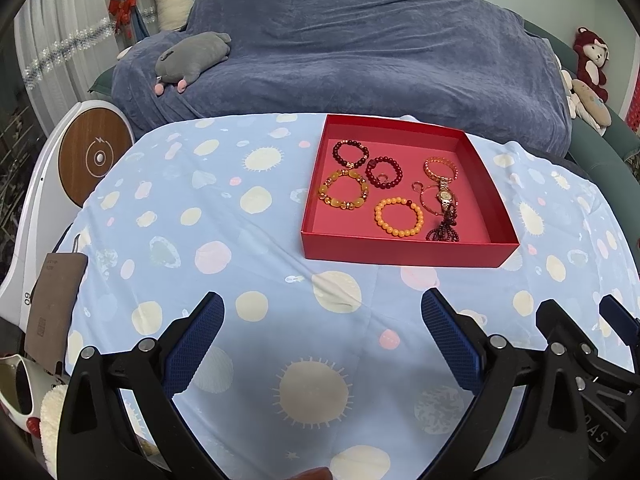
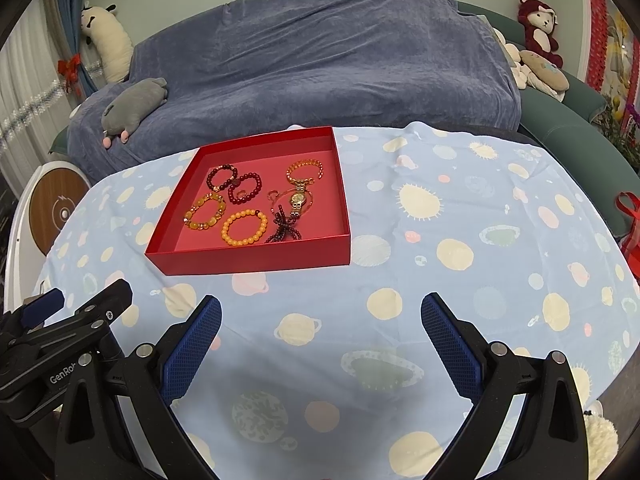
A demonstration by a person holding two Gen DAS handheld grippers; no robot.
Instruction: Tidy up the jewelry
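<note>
Short of the red tray [image 1: 404, 255], both the left gripper [image 1: 322, 316] and the right gripper [image 2: 320, 316] hover over the bench with fingers spread wide and empty, while every visible bracelet and the gold watch [image 1: 445, 196] lies inside that tray, so the sorting looks essentially finished.

Left gripper [image 2: 86, 320] body, lower left of right wrist view: "GenRo", cut off
White appliance [image 1: 24, 272], left edge: "60"
Right gripper [image 1: 592, 320] body, lower right of left wrist view: "DAS", partial
</note>
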